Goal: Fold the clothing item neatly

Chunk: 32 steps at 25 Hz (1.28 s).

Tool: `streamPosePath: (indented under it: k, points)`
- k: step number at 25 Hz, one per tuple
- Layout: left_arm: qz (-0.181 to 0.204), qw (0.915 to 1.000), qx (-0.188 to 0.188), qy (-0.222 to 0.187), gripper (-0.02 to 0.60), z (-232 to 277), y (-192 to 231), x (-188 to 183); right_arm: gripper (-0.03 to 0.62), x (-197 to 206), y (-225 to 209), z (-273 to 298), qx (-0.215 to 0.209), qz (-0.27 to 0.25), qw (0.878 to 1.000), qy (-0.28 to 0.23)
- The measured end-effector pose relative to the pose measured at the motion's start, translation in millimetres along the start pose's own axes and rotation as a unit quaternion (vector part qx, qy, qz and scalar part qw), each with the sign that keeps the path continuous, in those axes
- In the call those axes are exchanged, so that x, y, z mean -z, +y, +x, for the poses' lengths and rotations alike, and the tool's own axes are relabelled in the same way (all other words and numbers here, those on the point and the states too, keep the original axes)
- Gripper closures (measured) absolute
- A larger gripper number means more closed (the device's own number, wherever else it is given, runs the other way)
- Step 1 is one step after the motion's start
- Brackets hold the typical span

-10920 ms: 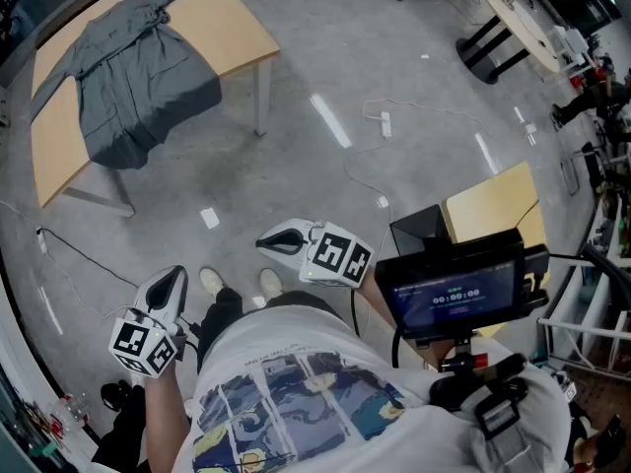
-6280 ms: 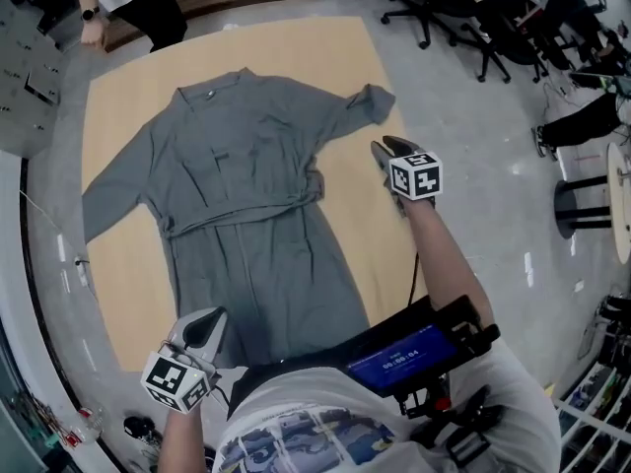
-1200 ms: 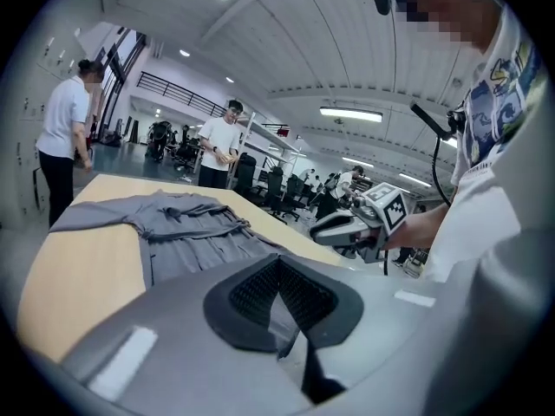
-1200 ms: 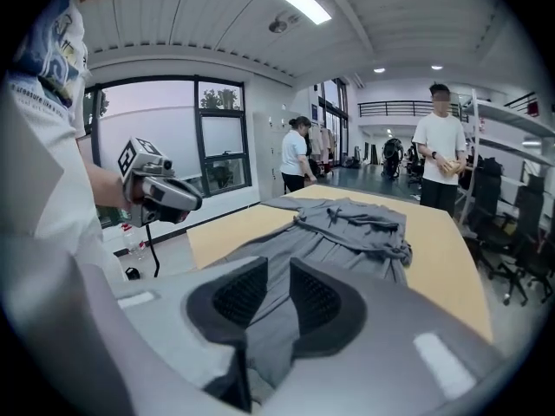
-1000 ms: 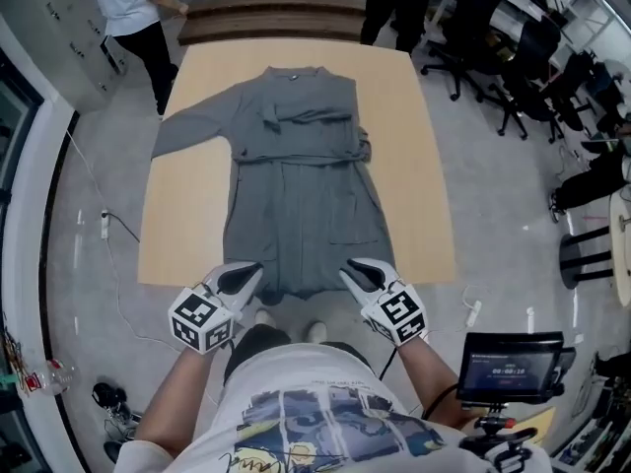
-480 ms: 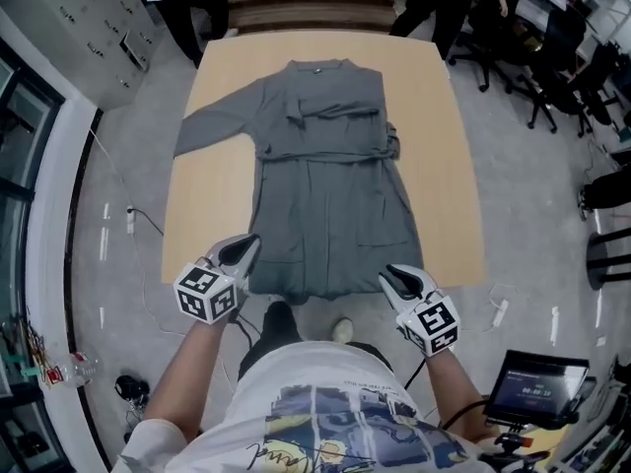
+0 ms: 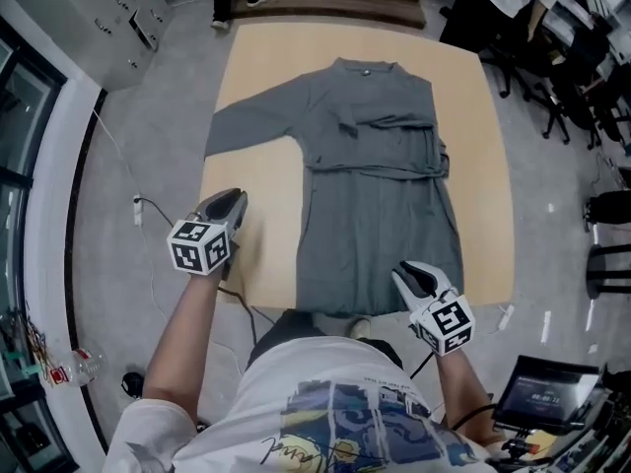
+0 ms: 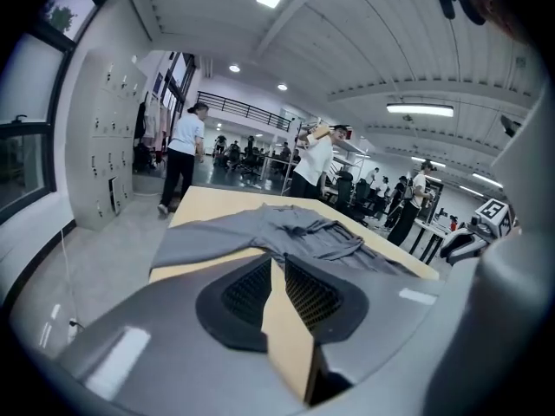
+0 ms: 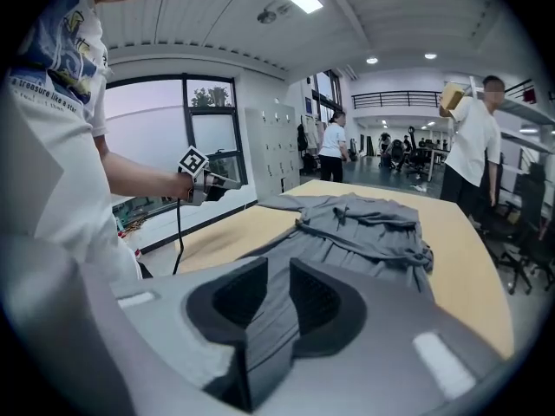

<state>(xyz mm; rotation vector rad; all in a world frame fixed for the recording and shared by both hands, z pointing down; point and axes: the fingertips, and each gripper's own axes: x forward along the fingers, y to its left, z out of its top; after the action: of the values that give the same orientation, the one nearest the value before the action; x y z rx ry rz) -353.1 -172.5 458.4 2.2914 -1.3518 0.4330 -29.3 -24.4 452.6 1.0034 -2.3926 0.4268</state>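
while amid grey floor (image 7: 148,136), wooden table (image 7: 266,183)

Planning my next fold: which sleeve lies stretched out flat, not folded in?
The sleeve on the left tool's side, spread over bare table; the other sleeve is folded across the chest.

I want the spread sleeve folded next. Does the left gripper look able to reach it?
Probably yes: only bare table lies between the left gripper and the sleeve, and its jaws have just been opening, with nothing between them.

T-shirt (image 9: 48,94) print partly reads "a treasure like".
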Motion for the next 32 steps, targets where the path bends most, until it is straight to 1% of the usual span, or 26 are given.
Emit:
streamPosePath:
  k: [4, 9, 13, 16, 18, 20, 23, 26, 29, 32]
  points:
    - [-0.024, 0.9994, -0.023, 0.011, 0.511, 14.1, 74.6, 8.4, 0.514, -6.9, 13.1, 22.8, 0.013, 0.008, 1.000, 0.018]
    - [-0.067, 0.9963, -0.048, 0.022, 0.483, 37.5, 158.8, 19.6, 0.514, -10.1, 23.0, 37.4, 0.034, 0.026, 0.998, 0.040]
    - [-0.100, 0.9926, -0.066, 0.020, 0.460, 55.4, 207.1, 26.3, 0.514, -6.2, 23.3, 41.0, 0.046, 0.037, 0.997, 0.059]
    - [-0.127, 0.9887, -0.074, 0.030, 0.440, 68.9, 234.0, 40.2, 0.514, -6.0, 20.3, 43.2, 0.057, 0.043, 0.995, 0.067]
    - [-0.150, 0.9853, -0.072, 0.040, 0.419, 79.8, 246.4, 53.4, 0.514, -7.9, 18.3, 44.4, 0.062, 0.049, 0.994, 0.070]
    - [-0.174, 0.9818, -0.060, 0.045, 0.403, 91.5, 250.7, 63.7, 0.514, -6.6, 17.2, 44.9, 0.065, 0.054, 0.994, 0.076]
    - [-0.197, 0.9779, -0.052, 0.045, 0.374, 109.3, 259.2, 68.0, 0.514, -2.5, 15.4, 46.8, 0.069, 0.059, 0.992, 0.084]
    - [-0.228, 0.9717, -0.042, 0.048, 0.359, 122.6, 263.2, 75.0, 0.514, 2.8, 18.2, 44.6, 0.069, 0.066, 0.991, 0.092]
    - [-0.261, 0.9637, -0.028, 0.048, 0.364, 127.6, 263.5, 80.9, 0.514, 6.2, 19.5, 43.3, 0.072, 0.072, 0.990, 0.094]
    - [-0.289, 0.9567, -0.014, 0.027, 0.430, 135.0, 262.5, 75.7, 0.514, 7.2, 13.3, 42.0, 0.080, 0.075, 0.990, 0.092]
